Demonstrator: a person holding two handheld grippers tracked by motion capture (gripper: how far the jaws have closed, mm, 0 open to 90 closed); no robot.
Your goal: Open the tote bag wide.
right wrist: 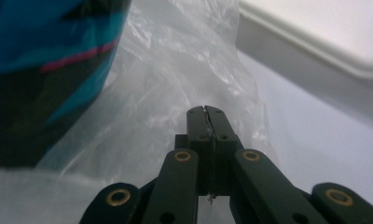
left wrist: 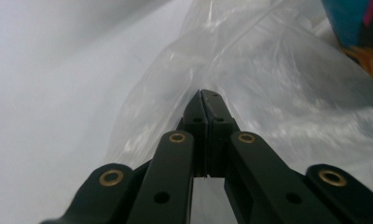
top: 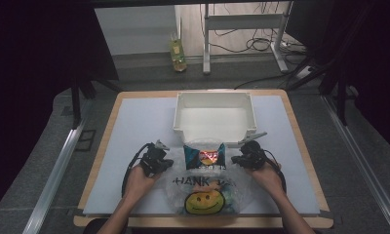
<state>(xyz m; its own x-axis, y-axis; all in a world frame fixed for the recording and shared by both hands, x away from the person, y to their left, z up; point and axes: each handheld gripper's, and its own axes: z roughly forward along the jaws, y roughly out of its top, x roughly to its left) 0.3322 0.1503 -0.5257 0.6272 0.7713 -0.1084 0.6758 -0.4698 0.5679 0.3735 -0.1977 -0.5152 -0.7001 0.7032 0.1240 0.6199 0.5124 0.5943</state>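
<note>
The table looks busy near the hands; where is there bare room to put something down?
Free: the mat left of the white bin, the strip right of it, and the bin's floor. Crowded: the near middle, where both grippers, left and right, pinch the plastic bag holding the snack packet.

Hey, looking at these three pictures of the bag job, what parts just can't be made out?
- Plastic bag lettering, high view: creases and glare break it up.
- Snack packet label: too small in the high view, cut off by the frame edge in both gripper views.
- Film between the jaws: the left gripper and right gripper are shut at the bag's edge, hiding any pinched film.
- White bin in the right gripper view: blurred, cut off.
</note>
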